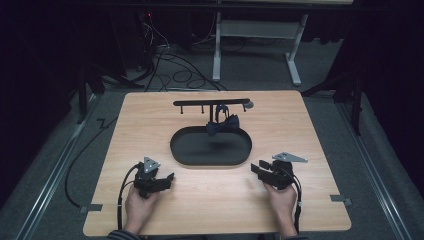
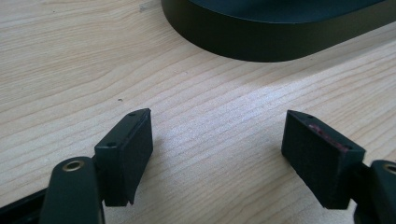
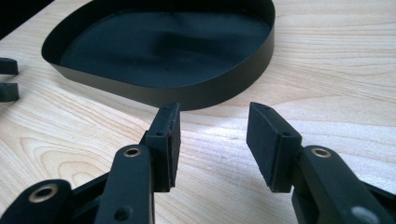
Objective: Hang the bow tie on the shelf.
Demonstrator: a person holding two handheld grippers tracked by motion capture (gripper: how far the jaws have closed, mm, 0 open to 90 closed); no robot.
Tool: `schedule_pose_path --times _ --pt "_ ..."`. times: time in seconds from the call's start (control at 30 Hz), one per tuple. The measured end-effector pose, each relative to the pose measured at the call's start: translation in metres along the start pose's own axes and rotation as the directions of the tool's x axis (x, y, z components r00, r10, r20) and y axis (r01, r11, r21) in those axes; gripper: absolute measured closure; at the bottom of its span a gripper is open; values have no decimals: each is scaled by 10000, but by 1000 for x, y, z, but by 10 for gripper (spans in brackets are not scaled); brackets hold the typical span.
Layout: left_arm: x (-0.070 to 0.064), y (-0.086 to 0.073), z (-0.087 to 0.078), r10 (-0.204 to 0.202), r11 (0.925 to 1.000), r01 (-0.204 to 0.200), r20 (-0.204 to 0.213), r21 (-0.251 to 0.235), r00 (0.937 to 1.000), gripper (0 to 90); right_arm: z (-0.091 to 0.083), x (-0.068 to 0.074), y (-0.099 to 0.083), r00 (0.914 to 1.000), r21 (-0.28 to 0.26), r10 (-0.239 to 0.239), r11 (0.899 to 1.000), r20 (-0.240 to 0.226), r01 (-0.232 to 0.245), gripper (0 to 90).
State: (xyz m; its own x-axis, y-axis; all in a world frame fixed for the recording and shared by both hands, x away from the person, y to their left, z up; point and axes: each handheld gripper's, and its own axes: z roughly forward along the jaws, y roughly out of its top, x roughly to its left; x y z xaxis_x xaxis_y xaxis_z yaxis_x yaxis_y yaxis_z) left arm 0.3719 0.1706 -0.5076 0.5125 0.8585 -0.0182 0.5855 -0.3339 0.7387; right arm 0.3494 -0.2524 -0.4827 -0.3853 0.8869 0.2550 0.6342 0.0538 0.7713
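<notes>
A black oval tray (image 1: 190,155) lies in the middle of the wooden table, its wall close ahead of both grippers (image 2: 243,44) (image 3: 187,93). Behind it stands a black T-shaped rack (image 1: 211,102) with small hooks, and a dark bow tie (image 1: 223,125) hangs from it over the tray's far edge. My left gripper (image 1: 171,177) (image 2: 217,142) rests low on the table left of the tray, jaws wide apart, nothing between them. My right gripper (image 1: 255,167) (image 3: 212,135) sits right of the tray, open and empty too.
The wooden table (image 1: 150,120) has bare surface left, right and in front of the tray. The other gripper's jaw tips (image 3: 8,79) show at the left edge of the right gripper view. Cables (image 1: 175,70) and a desk frame (image 1: 260,35) lie on the floor beyond.
</notes>
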Motion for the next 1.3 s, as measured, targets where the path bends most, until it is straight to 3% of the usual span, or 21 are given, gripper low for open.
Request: schedule_pose_path --times 0.93,1.17,1.3 --pt "0 0 0 2 10000 -2 2 16 10000 254 15 -1 -12 9934 584 -634 9966 959 580 548" --pt "0 0 0 15 10000 -15 -4 -1 10000 254 18 4 -13 9860 806 -1036 9923 1305 936 517" --pt "0 0 0 16 10000 -16 1 0 10000 254 21 14 -14 9681 1044 -1748 9819 1794 1579 495"
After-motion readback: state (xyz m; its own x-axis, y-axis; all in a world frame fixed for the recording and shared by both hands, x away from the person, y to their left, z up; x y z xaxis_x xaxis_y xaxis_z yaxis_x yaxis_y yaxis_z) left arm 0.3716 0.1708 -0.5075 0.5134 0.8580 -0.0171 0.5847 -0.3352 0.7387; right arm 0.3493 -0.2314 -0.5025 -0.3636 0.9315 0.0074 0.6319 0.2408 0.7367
